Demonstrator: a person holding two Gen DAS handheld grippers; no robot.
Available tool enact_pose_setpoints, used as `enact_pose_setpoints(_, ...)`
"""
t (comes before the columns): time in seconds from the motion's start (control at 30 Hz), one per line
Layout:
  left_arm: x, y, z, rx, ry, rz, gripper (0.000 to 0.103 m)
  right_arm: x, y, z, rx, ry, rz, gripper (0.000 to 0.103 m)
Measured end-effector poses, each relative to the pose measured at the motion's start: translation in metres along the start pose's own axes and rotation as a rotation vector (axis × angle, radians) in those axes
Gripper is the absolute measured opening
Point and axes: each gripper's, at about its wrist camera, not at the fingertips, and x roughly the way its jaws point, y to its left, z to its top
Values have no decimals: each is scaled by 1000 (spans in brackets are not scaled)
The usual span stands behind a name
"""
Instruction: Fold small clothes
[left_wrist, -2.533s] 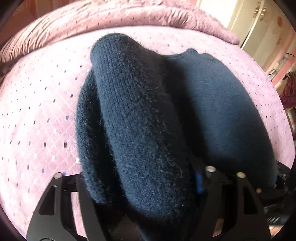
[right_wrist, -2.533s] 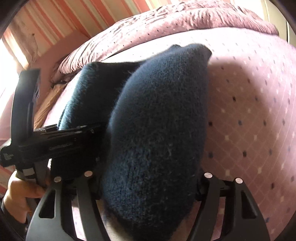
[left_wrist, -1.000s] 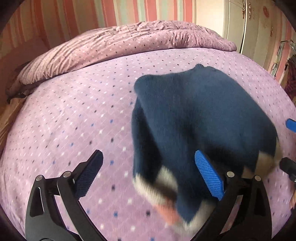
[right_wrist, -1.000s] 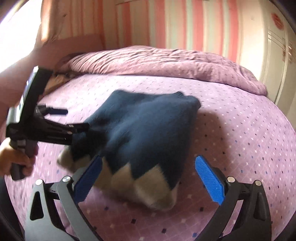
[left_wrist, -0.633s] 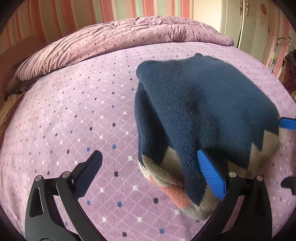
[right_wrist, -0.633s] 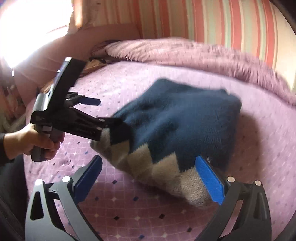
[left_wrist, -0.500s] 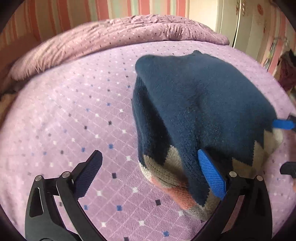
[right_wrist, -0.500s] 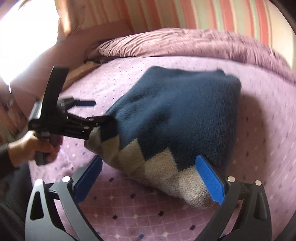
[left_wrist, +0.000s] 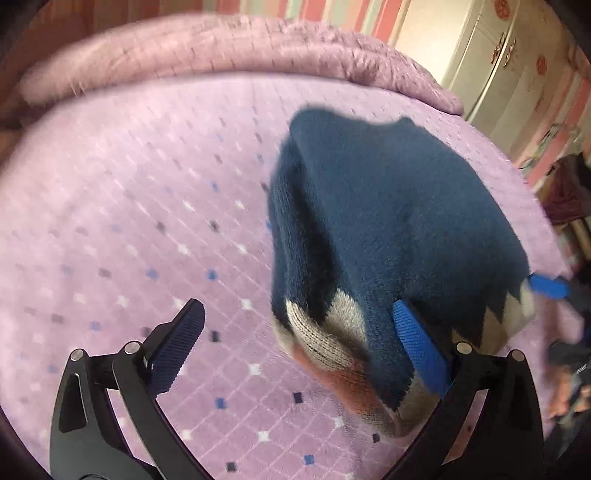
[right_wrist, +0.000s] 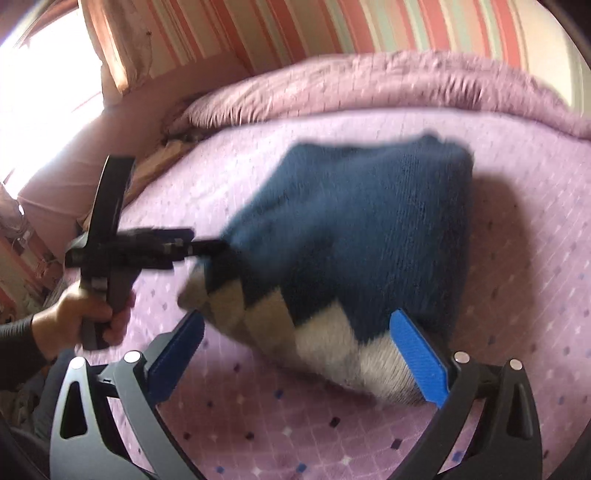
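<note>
Navy sweater lies folded in a bundle on the purple bed, its beige zigzag hem nearest both cameras. Left gripper jaws spread wide, gripping nothing, right pad against the sweater's hem corner. Right gripper jaws also wide apart and empty, straddling the hem.

Motion blur smears the left gripper and sweater edges.
</note>
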Motion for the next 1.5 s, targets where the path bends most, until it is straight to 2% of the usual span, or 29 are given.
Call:
enact_pose_setpoints(0.07,-11,-13,-4,42,-66,134,100,-7,2,4,-25,-68,-145,101)
enact_pose_setpoints(0.1,-13,-16,-6,46,-84,175,100,-6,2,6,-29,-101,-286,101)
enact_pose_setpoints(0.17,-9,-19,-8,32,-79,199,100,3,-1,5,-1,-111,-422,101)
enact_pose_setpoints(0.27,5,-19,-12,-13,-43,206,100,31,-3,-3,2,-55,-555,101)
enact_pose_setpoints(0.37,10,-15,-14,-19,-33,232,100,38,-8,-10,35,-59,-550,101)
enact_pose_setpoints(0.4,14,-10,-16,-23,-15,274,100,38,-10,-12,42,-58,-544,101)
enact_pose_setpoints(0.43,20,-1,-18,-41,3,259,100,41,-13,-14,43,-49,-536,101)
enact_pose_setpoints(0.5,30,15,-22,-126,35,167,100,45,-17,-15,46,-46,-516,101)
enact_pose_setpoints(0.53,31,17,-23,-133,35,161,100,46,-20,-15,53,-47,-508,101)
enact_pose_setpoints(0.63,31,12,-24,-113,21,180,100,52,-30,-19,94,-45,-480,101)
enact_pose_setpoints(0.8,34,12,-25,-119,28,168,100,54,-35,-25,108,-67,-463,101)
enact_pose_setpoints(0.97,24,12,-13,-124,74,182,100,48,-37,-16,164,-31,-435,101)
enact_pose_setpoints(1.1,-10,4,-10,-108,73,175,100,19,-10,-3,144,-55,-421,101)
enact_pose_setpoints(1.2,-45,2,-12,-115,76,171,100,-3,25,1,86,-42,-386,101)
enact_pose_setpoints(1.27,-72,2,-17,-110,60,191,100,-25,55,-3,40,-68,-399,101)
enact_pose_setpoints(1.33,-104,1,-26,-103,28,244,100,-43,77,-10,21,-100,-426,101)
enact_pose_setpoints(1.5,-177,5,-58,-129,-64,225,100,-75,115,-37,56,-98,-433,101)
